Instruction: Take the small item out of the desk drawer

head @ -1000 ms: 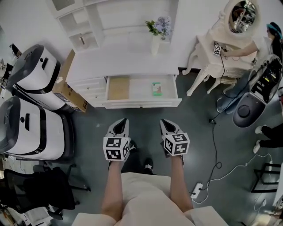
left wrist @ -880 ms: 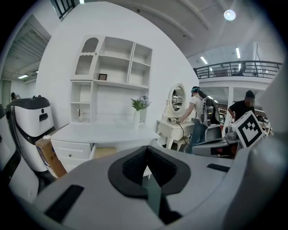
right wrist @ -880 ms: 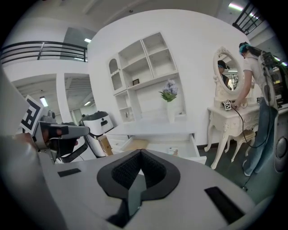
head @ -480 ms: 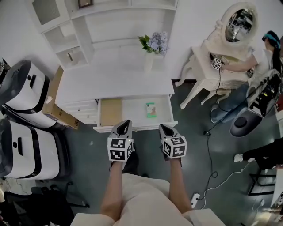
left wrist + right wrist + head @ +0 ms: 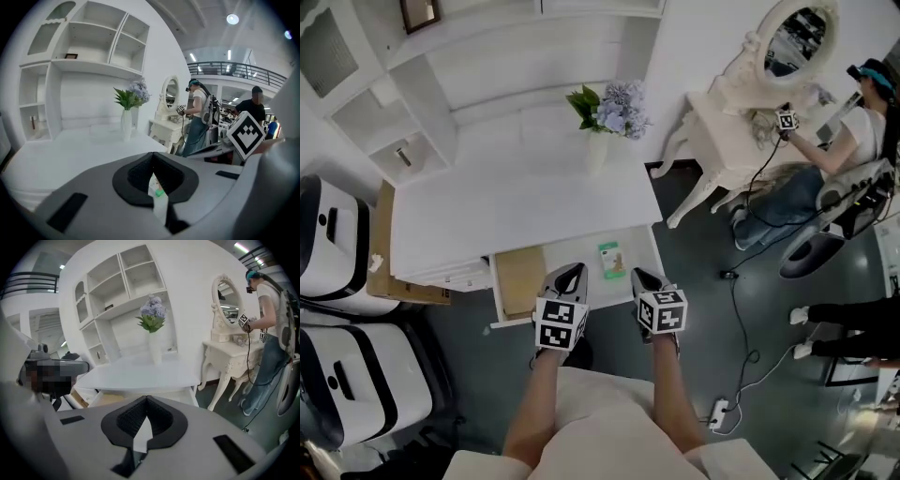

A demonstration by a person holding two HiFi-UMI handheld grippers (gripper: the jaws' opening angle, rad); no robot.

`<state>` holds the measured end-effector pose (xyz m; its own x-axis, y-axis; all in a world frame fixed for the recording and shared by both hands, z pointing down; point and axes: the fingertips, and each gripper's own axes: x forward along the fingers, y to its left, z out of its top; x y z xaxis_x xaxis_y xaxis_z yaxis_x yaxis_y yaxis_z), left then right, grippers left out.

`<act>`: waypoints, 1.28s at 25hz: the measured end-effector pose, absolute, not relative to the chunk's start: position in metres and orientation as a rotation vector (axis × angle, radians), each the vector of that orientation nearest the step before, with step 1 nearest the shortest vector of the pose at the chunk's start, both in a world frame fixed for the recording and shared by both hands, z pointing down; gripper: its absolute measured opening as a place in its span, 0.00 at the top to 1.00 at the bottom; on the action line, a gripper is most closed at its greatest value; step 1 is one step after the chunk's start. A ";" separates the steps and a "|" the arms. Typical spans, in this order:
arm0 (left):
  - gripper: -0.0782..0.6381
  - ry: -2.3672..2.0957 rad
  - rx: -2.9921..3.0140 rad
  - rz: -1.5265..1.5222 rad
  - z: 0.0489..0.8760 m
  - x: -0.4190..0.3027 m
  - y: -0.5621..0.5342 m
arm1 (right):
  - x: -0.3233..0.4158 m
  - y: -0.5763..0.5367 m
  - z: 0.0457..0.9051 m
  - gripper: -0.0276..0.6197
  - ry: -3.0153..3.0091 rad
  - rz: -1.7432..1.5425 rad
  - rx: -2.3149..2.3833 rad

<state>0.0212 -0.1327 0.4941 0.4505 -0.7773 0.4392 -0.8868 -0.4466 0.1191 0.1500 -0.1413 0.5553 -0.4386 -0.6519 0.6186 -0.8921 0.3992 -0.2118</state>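
Note:
A small green-and-white item (image 5: 610, 260) lies in the open drawer (image 5: 633, 251) of the white desk (image 5: 516, 206). Both grippers hang over the drawer's front edge and hide it. My left gripper (image 5: 572, 273) is shut and empty, just left of the item. My right gripper (image 5: 637, 277) is also shut and empty, just right of it. In the left gripper view the jaws (image 5: 152, 157) meet at the tip, and the green item (image 5: 158, 191) shows through the slot below them. From the right gripper (image 5: 146, 399) the view runs over the desk top (image 5: 140, 373).
A tan board (image 5: 520, 279) lines the drawer's left part. A vase of flowers (image 5: 605, 112) stands on the desk. White machines (image 5: 328, 253) and a cardboard box (image 5: 384, 272) are at left. At right are a dressing table (image 5: 750, 122), a seated person (image 5: 853, 141) and a floor cable (image 5: 750, 361).
The head view has come closer to the desk. Both grippers have moved forward from short of the drawer to over its front edge, still shut.

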 end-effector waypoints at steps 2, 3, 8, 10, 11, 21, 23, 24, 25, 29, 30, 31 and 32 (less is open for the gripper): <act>0.87 -1.360 2.382 0.471 0.508 0.023 -0.141 | 0.145 -0.150 0.563 0.92 -2.197 0.741 1.320; 0.87 -1.333 2.384 0.473 0.514 0.023 -0.145 | 0.142 -0.154 0.568 0.91 -2.184 0.743 1.317; 0.87 -1.276 2.390 0.460 0.530 0.015 -0.172 | 0.128 -0.173 0.587 0.90 -2.143 0.747 1.288; 0.87 -1.266 2.388 0.450 0.532 0.013 -0.180 | 0.126 -0.179 0.593 0.89 -2.128 0.749 1.280; 0.87 -1.262 2.386 0.446 0.534 0.011 -0.182 | 0.125 -0.181 0.595 0.88 -2.119 0.755 1.279; 0.87 -1.250 2.352 0.423 0.550 -0.001 -0.198 | 0.114 -0.195 0.618 0.61 -2.030 0.810 1.234; 0.87 -1.260 2.346 0.420 0.551 -0.004 -0.201 | 0.116 -0.196 0.623 0.55 -2.013 0.839 1.236; 0.87 -1.263 2.345 0.417 0.551 -0.006 -0.202 | 0.118 -0.196 0.626 0.51 -2.005 0.849 1.236; 0.87 -1.265 2.345 0.411 0.551 -0.007 -0.203 | 0.119 -0.196 0.628 0.47 -1.998 0.855 1.234; 0.87 -1.277 2.328 0.405 0.553 -0.013 -0.207 | 0.119 -0.195 0.634 0.44 -1.993 0.865 1.192; 0.87 -1.278 2.325 0.407 0.554 -0.014 -0.207 | 0.118 -0.196 0.635 0.44 -1.992 0.865 1.180; 0.87 -1.280 2.324 0.407 0.554 -0.015 -0.208 | 0.116 -0.196 0.636 0.44 -1.991 0.863 1.169; 0.87 -1.284 2.323 0.407 0.554 -0.016 -0.209 | 0.115 -0.197 0.639 0.44 -1.988 0.860 1.158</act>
<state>-0.0162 -0.2092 0.5536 0.5224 -0.7181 0.4597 -0.8518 -0.4635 0.2439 0.1153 -0.1968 0.6385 -0.3795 -0.4552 0.8055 -0.8987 0.3883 -0.2040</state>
